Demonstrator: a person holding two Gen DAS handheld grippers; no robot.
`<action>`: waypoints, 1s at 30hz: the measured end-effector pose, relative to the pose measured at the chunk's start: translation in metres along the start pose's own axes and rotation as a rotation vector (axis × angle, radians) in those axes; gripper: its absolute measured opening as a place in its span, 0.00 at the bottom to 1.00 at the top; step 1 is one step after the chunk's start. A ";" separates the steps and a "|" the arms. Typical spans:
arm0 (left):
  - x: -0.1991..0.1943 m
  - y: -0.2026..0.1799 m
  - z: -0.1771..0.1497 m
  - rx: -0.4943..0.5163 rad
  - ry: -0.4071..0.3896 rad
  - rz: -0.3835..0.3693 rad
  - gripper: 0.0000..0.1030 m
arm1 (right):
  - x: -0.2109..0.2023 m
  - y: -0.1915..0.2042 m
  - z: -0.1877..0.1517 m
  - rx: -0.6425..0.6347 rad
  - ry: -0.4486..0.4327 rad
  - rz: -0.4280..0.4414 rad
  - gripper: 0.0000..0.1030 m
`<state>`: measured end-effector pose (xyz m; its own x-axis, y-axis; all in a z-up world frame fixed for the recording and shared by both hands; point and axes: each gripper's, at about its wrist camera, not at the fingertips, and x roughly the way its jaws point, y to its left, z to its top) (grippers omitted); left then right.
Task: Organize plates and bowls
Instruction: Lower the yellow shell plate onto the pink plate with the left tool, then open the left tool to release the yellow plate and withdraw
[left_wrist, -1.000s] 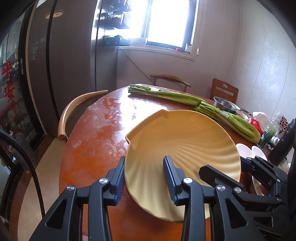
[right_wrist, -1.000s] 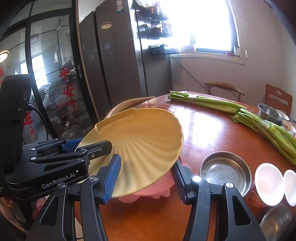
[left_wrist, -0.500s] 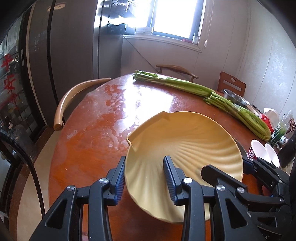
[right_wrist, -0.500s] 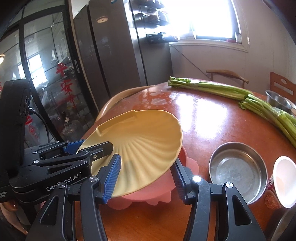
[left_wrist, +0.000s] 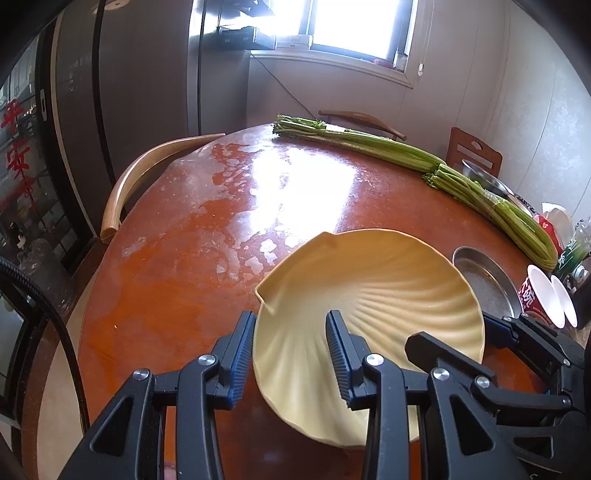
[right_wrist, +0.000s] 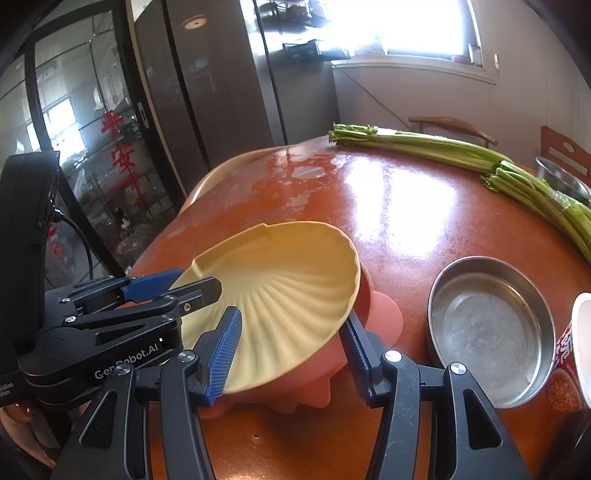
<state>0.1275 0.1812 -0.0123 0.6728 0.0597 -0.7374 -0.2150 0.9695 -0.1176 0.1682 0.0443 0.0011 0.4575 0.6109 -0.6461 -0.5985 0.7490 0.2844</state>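
**Shell plate coming down onto the pink one**

I have the yellow shell plate (left_wrist: 369, 295) held from both sides: my left claw (left_wrist: 290, 354) grips its near rim at narrow spread, one finger under the edge and one on the ribbed inside, and my right claw (right_wrist: 291, 354) clamps the opposite rim the same way. Over the last second both views have dropped closer to the table (left_wrist: 295, 192); the plate has sunk with them and now tilts just above the pink plate (right_wrist: 369, 317), which shows under its rim at about four o'clock in the right view. Whether the two touch yet, I cannot tell.

The steel dish (right_wrist: 491, 332) sits just beside the pink plate at three o'clock, a paper cup (right_wrist: 576, 350) beyond it, celery (left_wrist: 406, 151) lying across the far side at one o'clock.

I judge the stacking nearly done: level the plate, settle it, then release both claws.
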 end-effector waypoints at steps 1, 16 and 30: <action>0.001 0.000 0.000 0.001 0.004 0.000 0.38 | 0.001 0.000 -0.001 -0.004 0.001 -0.005 0.56; 0.008 0.006 -0.003 -0.021 0.013 -0.006 0.38 | 0.009 0.004 -0.007 -0.041 -0.006 -0.077 0.55; 0.004 0.014 -0.001 -0.036 0.009 -0.015 0.38 | -0.001 -0.009 -0.009 0.025 -0.028 -0.093 0.56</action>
<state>0.1261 0.1949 -0.0177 0.6696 0.0426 -0.7415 -0.2305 0.9610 -0.1530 0.1668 0.0346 -0.0072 0.5288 0.5448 -0.6508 -0.5357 0.8090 0.2419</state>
